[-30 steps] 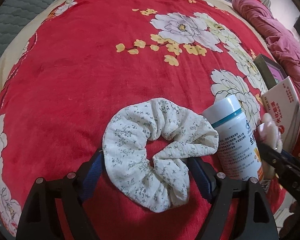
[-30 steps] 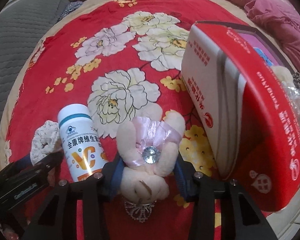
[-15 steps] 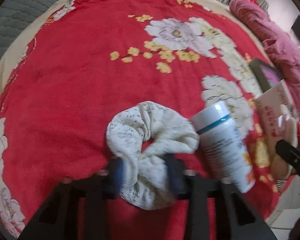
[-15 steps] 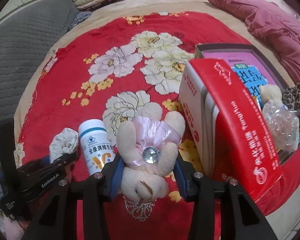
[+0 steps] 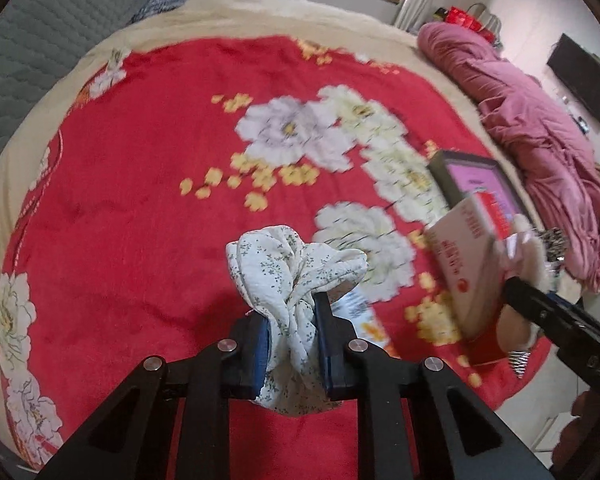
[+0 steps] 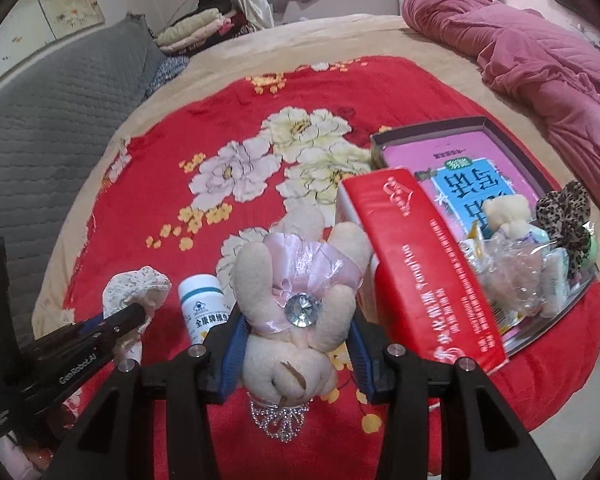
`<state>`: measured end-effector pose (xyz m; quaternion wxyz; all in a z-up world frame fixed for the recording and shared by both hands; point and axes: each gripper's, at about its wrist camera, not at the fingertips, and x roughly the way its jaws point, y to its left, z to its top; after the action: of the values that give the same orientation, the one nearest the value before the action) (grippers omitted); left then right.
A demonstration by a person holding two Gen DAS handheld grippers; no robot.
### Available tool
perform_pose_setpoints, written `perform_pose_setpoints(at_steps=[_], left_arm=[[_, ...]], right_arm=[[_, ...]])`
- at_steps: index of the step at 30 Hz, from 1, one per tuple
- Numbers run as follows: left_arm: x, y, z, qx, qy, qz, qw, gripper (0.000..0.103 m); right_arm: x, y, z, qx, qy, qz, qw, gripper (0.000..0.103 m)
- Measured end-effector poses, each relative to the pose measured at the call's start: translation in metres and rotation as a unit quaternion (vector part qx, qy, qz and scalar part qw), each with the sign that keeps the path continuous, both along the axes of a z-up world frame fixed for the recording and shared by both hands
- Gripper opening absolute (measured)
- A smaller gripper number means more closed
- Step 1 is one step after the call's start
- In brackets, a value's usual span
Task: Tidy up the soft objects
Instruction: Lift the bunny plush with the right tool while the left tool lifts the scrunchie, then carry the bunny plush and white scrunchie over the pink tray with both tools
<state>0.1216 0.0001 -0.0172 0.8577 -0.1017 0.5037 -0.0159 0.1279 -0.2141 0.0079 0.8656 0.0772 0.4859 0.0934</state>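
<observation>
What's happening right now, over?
Left gripper shut on floral scrunchie. Right gripper shut on plush bear. Red box stands between bear and tray; white bottle beside bear.

We see the scrunchie [image 5: 296, 276], white fabric with a tiny grey floral print, bunched and squeezed narrow at its lower half, its upper folds fanning out loose above the red flowered blanket [image 5: 120, 208] on the bed. We see the teddy bear [image 6: 296, 312], cream plush in a pink satin dress with a large clear gem at the waist, hanging head-down with its legs pointing away and a small silver crown under its head. In the open tray [image 6: 440, 130] to the right lie another small cream bear [image 6: 504, 214] and a leopard-print scrunchie [image 6: 566, 220], touching each other.
</observation>
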Motion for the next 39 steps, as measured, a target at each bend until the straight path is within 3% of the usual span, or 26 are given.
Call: perform_pose_setpoints(at_steps=[6, 14, 26, 39], left_arm=[[-0.007, -0.034, 0.045, 0.000, -0.038, -0.032, 0.9988, 0.020], [0.001, -0.099, 0.074, -0.004, -0.058, -0.079, 0.9951, 0.020], [0.028, -0.220, 0.076, -0.014, -0.050, -0.157, 0.9863, 0.020], [0.047, -0.307, 0.073, -0.011, -0.044, -0.217, 0.9751, 0.020]], right_arm=[[-0.007, -0.026, 0.023, 0.015, -0.025, -0.014, 0.999, 0.046], [-0.011, -0.096, 0.051, 0.023, -0.059, -0.064, 0.996, 0.046], [-0.014, -0.231, 0.063, -0.007, -0.077, -0.152, 0.985, 0.046], [-0.022, -0.279, 0.057, -0.004, -0.078, -0.176, 0.981, 0.046]])
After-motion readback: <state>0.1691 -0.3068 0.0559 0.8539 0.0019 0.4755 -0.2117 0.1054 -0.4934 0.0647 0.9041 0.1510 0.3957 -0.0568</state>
